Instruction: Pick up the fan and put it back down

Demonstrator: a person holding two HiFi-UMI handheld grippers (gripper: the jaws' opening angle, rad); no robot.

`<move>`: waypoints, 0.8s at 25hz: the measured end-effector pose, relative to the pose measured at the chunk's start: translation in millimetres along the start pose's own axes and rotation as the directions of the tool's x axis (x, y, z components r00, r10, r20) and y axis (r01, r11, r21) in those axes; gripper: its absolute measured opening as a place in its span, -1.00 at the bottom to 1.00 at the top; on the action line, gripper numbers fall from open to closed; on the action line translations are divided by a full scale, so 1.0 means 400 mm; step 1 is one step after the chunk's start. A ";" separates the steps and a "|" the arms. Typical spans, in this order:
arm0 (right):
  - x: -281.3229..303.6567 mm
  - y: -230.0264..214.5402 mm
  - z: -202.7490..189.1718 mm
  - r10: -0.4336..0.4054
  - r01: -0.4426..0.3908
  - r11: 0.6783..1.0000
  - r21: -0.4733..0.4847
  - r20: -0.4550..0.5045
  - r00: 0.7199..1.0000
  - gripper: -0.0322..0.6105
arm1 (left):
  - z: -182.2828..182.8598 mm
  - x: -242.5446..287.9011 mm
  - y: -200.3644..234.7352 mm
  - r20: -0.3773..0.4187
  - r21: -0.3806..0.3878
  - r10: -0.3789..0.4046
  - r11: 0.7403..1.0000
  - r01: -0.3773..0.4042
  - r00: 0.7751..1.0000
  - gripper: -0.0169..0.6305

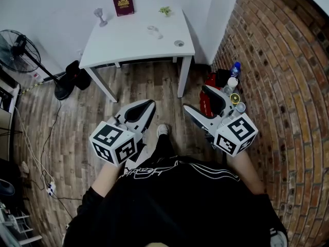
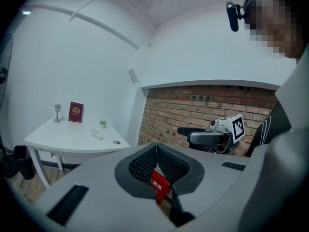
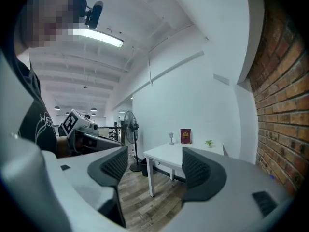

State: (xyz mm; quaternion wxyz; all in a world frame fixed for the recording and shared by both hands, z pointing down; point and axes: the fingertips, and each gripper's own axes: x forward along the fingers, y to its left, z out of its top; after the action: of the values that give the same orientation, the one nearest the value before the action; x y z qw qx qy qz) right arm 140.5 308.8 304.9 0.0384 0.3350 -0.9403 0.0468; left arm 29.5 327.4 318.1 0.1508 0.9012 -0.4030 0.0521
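Note:
The black pedestal fan (image 1: 18,50) stands on the wooden floor at the far left, well away from both grippers. In the right gripper view the fan (image 3: 129,125) shows upright, left of the white table. My left gripper (image 1: 146,108) hangs in front of the person's body with its jaws together and nothing between them; in its own view the left gripper's (image 2: 155,148) pads meet at the tips. My right gripper (image 1: 199,101) is beside it with its jaws wide apart, and in its own view the right gripper (image 3: 154,164) holds nothing.
A white table (image 1: 139,42) stands ahead against the wall, carrying a maroon book (image 1: 123,4), a small ornament (image 1: 100,16) and a tiny plant (image 1: 165,10). Bottles (image 1: 234,78) and a red bag (image 1: 209,81) sit by the brick wall at right. Cables (image 1: 49,187) trail on the floor at left.

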 end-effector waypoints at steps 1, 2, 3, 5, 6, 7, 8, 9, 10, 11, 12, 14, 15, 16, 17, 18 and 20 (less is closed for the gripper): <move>0.016 -0.013 -0.002 0.000 0.000 1.000 -0.003 -0.003 1.000 0.17 | 0.004 0.011 0.018 0.002 -0.002 0.002 1.000 -0.002 1.000 -0.84; 0.034 -0.028 -0.004 -0.002 0.002 1.000 -0.005 -0.009 1.000 0.17 | 0.007 0.022 0.038 0.004 -0.003 0.004 1.000 -0.004 1.000 -0.84; 0.052 -0.043 -0.006 -0.006 0.006 1.000 -0.005 -0.016 1.000 0.17 | 0.011 0.034 0.060 0.004 -0.005 0.005 1.000 -0.005 1.000 -0.84; 0.096 -0.077 -0.004 -0.011 0.011 1.000 -0.005 -0.024 1.000 0.17 | 0.021 0.061 0.110 0.002 -0.010 0.008 1.000 -0.008 1.000 -0.84; 0.120 -0.097 0.000 -0.013 0.013 1.000 -0.006 -0.027 1.000 0.17 | 0.028 0.078 0.137 0.002 -0.013 0.010 1.000 -0.010 1.000 -0.84; 0.145 -0.119 0.004 -0.015 0.014 1.000 -0.007 -0.030 0.999 0.17 | 0.036 0.096 0.166 0.003 -0.018 0.012 1.000 -0.012 1.000 -0.84; 0.171 -0.143 0.008 -0.016 0.016 1.000 -0.007 -0.034 0.999 0.17 | 0.046 0.116 0.195 0.004 -0.023 0.014 1.000 -0.014 1.000 -0.84; 0.197 -0.168 0.012 -0.018 0.017 1.000 -0.007 -0.038 0.999 0.17 | 0.056 0.137 0.224 0.005 -0.028 0.017 0.999 -0.016 1.000 -0.84; 0.224 -0.194 0.017 -0.018 0.017 1.000 -0.006 -0.042 0.999 0.17 | 0.066 0.158 0.254 0.005 -0.034 0.019 0.999 -0.019 1.000 -0.84; 0.252 -0.219 0.021 -0.018 0.018 1.000 -0.004 -0.046 0.999 0.17 | 0.075 0.179 0.285 0.003 -0.041 0.020 0.999 -0.020 1.000 -0.84; 0.281 -0.244 0.025 -0.021 0.021 1.000 -0.001 -0.053 0.998 0.17 | 0.084 0.200 0.317 0.000 -0.049 0.022 0.999 -0.022 1.000 -0.85; 0.342 -0.295 0.030 -0.030 0.031 0.999 0.011 -0.072 0.997 0.17 | 0.101 0.242 0.383 -0.010 -0.067 0.025 0.997 -0.025 1.000 -0.84; 0.373 -0.319 0.032 -0.031 0.032 0.999 0.016 -0.082 0.996 0.17 | 0.110 0.263 0.416 -0.014 -0.076 0.026 0.997 -0.027 1.000 -0.84; 0.405 -0.342 0.034 -0.030 0.032 0.999 0.020 -0.090 0.995 0.17 | 0.119 0.285 0.448 -0.019 -0.083 0.026 0.996 -0.028 0.999 -0.84; 0.437 -0.365 0.035 -0.028 0.030 0.999 0.022 -0.098 0.995 0.17 | 0.128 0.307 0.480 -0.023 -0.090 0.027 0.995 -0.029 0.999 -0.84; 0.469 -0.389 0.036 -0.026 0.028 0.999 0.023 -0.106 0.994 0.17 | 0.135 0.329 0.512 -0.027 -0.097 0.029 0.995 -0.031 0.999 -0.84; 0.529 -0.438 0.034 -0.028 0.032 0.999 0.031 -0.125 0.992 0.17 | 0.147 0.375 0.576 -0.036 -0.108 0.033 0.993 -0.037 0.999 -0.84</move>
State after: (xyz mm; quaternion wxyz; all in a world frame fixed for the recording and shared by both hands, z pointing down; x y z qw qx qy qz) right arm 87.5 39.8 324.2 0.0922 0.3462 -0.9300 0.0825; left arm -42.4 57.3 347.4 0.2057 0.8834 -0.4182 0.0481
